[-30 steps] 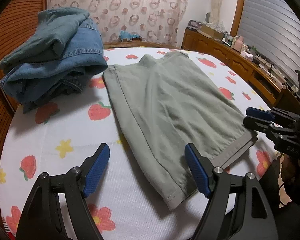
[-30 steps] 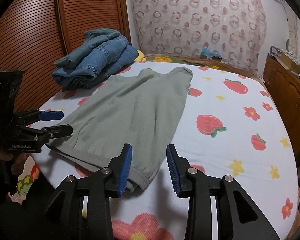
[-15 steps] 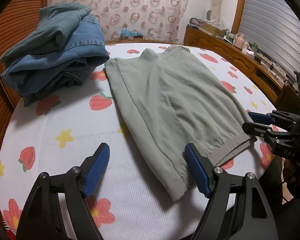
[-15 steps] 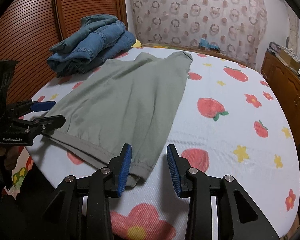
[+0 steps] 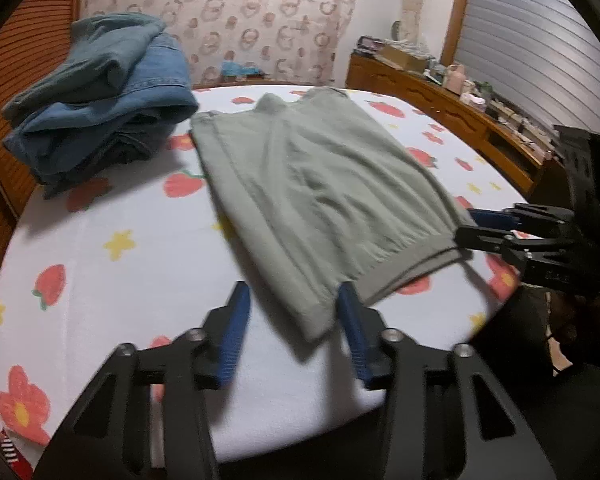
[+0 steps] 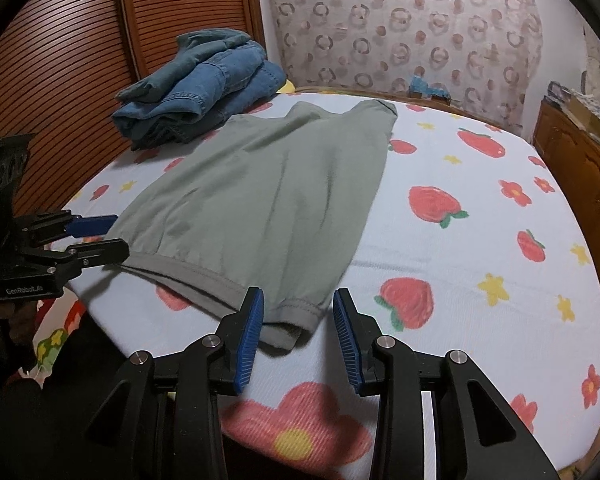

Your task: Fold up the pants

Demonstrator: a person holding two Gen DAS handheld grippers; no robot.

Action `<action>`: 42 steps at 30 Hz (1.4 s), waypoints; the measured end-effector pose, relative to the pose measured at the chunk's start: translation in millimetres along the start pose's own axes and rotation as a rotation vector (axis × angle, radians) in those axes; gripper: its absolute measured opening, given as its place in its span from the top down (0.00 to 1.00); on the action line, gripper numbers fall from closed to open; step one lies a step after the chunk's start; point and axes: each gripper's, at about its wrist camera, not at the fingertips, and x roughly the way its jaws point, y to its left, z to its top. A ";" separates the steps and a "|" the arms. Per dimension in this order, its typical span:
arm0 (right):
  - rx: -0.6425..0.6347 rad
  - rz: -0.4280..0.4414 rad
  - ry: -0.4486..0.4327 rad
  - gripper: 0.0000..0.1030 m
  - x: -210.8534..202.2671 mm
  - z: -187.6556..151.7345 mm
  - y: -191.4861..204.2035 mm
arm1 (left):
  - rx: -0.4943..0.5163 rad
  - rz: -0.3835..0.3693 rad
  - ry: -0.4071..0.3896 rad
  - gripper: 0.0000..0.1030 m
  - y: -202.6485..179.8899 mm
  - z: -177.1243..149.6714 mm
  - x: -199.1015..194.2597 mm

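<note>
Grey-green pants (image 5: pixel 320 184) lie flat, folded lengthwise, on a strawberry-print bed sheet (image 5: pixel 120 280), with the banded end towards me. My left gripper (image 5: pixel 294 324) straddles the near left corner of that end. Its jaws are closing, and the blue pads are not touching the cloth. My right gripper (image 6: pixel 298 320) straddles the other corner of the pants (image 6: pixel 268 200). Its jaws are also closing, with a gap left on each side. Each gripper shows in the other view too: the right gripper (image 5: pixel 466 226) and the left gripper (image 6: pixel 114 236).
A pile of blue jeans (image 5: pixel 100 92) sits at the far left of the bed, just beyond the pants. A slatted wooden wardrobe (image 6: pixel 80 60) stands behind it. A wooden cabinet (image 5: pixel 440 96) crowded with small items runs along the right wall. The bed's edge lies right under both grippers.
The left gripper has moved forward onto the pants' corner and its jaws have narrowed a lot. The right gripper's jaws have narrowed slightly around the other corner.
</note>
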 end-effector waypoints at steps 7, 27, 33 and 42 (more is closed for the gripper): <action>0.012 0.018 -0.005 0.85 -1.2 -1.1 -3.4 | -0.004 -0.025 -0.004 0.73 -5.7 -0.8 2.2; 0.010 0.124 -0.109 0.92 -74.4 11.5 2.6 | 0.030 -0.090 -0.120 0.88 -23.8 30.6 -65.6; -0.016 0.118 -0.154 0.92 -87.5 27.6 3.7 | 0.035 -0.083 -0.166 0.88 -20.1 49.2 -69.0; 0.018 0.091 -0.154 0.92 -45.5 60.3 -11.1 | -0.010 -0.041 -0.144 0.88 7.6 75.0 -31.3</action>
